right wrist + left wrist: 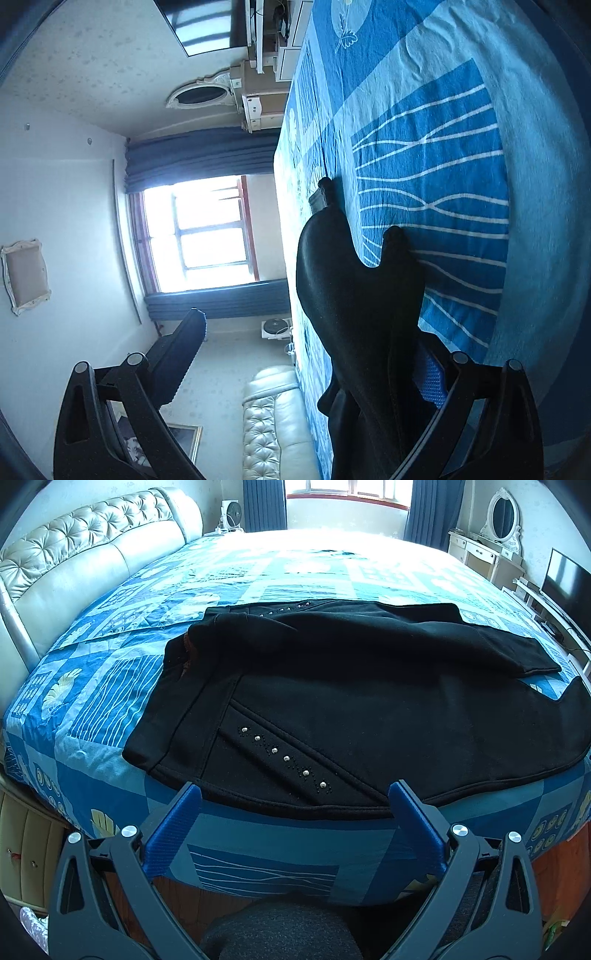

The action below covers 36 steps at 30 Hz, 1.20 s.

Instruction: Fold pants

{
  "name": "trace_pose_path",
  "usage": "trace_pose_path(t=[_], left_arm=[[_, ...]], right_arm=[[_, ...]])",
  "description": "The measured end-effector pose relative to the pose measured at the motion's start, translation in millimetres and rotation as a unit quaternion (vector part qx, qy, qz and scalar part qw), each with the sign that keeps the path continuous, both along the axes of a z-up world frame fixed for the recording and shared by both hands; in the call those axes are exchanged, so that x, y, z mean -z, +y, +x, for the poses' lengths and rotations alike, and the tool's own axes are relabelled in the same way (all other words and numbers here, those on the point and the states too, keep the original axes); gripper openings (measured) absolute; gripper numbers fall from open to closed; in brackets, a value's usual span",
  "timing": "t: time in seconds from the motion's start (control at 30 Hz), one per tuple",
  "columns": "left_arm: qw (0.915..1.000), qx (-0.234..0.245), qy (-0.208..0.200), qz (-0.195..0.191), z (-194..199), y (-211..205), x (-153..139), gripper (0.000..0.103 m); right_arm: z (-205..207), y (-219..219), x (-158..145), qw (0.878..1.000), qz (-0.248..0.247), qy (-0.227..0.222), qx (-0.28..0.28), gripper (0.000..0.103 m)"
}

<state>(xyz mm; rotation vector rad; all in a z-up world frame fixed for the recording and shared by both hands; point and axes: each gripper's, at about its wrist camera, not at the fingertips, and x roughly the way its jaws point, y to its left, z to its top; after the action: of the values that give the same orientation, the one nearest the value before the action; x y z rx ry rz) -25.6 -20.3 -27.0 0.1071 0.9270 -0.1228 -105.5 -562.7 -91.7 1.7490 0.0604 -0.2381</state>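
Left wrist view: the left gripper (295,805), jaws apart and empty, hangs just near of the black pants (351,709), whose long axis runs left–right across the bed (110,686); right wrist view: the right gripper (314,354), jaws spread, straddles a pant leg.

— What was at the upper left of the left wrist view?

— A tufted cream headboard (85,554), beside the blue patterned bedspread (258,579).

— And at the upper right?

— A white dresser with an oval mirror (503,515), and a dark television (567,583). Blue curtains (264,504) framed the window (347,489).
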Motion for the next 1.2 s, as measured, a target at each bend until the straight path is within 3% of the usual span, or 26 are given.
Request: trace_pose_path(t=[0.13, 0.27, 0.3, 0.33, 0.37, 0.4, 0.5, 0.6, 0.67, 0.77, 0.83, 0.97, 1.1, 1.2], left_arm=[[1.0, 0.0, 0.004, 0.002, 1.1, -0.9, 3.2, 0.101], [0.9999, 0.0, 0.009, 0.004, 2.5, -1.5, 6.6, 0.101], [0.9999, 0.0, 0.011, 0.005, 3.0, -1.8, 7.6, 0.101], [0.9999, 0.0, 0.013, 0.004, 3.3, -1.8, 8.7, 0.101], [0.9999, -0.001, 0.015, 0.004, 3.8, -2.0, 9.6, 0.101], [0.9998, -0.001, 0.017, 0.003, 4.0, -2.0, 10.4, 0.101], [0.9998, 0.001, 0.017, 0.006, 3.4, -2.5, 11.6, 0.101], [0.9998, 0.0, 0.017, 0.005, 3.9, -1.7, 12.7, 0.101], [0.9998, -0.001, 0.02, 0.003, 3.9, -1.6, 14.3, 0.101], [0.9997, 0.003, 0.024, 0.005, 3.3, -3.9, 16.8, 0.101], [0.9997, 0.007, 0.025, 0.005, 2.0, -6.3, 17.8, 0.101], [0.9997, 0.015, 0.019, 0.007, -0.6, -10.8, 15.8, 0.101], [0.9998, 0.016, 0.013, 0.007, 0.2, -10.6, 14.6, 0.101], [0.9998, 0.014, 0.01, 0.008, 1.3, -9.1, 13.4, 0.101]], right_arm=[[-9.5, -2.9, -3.6, 0.999, -0.008, -0.032, 0.043, 0.098], [-8.6, -10.5, -7.0, 0.999, -0.026, 0.011, 0.031, 0.095], [-8.1, -11.8, -4.3, 0.999, -0.023, 0.021, 0.032, 0.08], [-6.1, -14.1, -1.5, 0.999, -0.02, 0.034, 0.025, 0.046], [-3.4, -15.3, 3.3, 0.999, -0.015, 0.043, 0.018, 0.033], [-4.9, -14.0, 5.6, 0.999, -0.012, 0.047, 0.017, 0.028], [-12.1, -14.5, -2.2, 0.997, -0.037, 0.071, 0.016, 0.025], [-19.3, -17.7, -35.0, 0.985, -0.126, 0.116, 0.007, 0.012], [-24.1, -20.2, -56.5, 0.972, -0.183, 0.147, 0.0, 0.009], [-35.0, -25.6, -65.3, 0.954, -0.22, 0.201, -0.014, 0.008], [-44.6, -32.0, -51.2, 0.948, -0.212, 0.235, -0.021, 0.007], [-63.5, -37.2, -13.9, 0.951, -0.161, 0.263, -0.027, 0.007], [-70.5, -39.9, -2.8, 0.957, -0.141, 0.251, -0.025, 0.014], [-87.4, -44.0, -9.8, 0.942, -0.146, 0.302, 0.026, 0.017]])
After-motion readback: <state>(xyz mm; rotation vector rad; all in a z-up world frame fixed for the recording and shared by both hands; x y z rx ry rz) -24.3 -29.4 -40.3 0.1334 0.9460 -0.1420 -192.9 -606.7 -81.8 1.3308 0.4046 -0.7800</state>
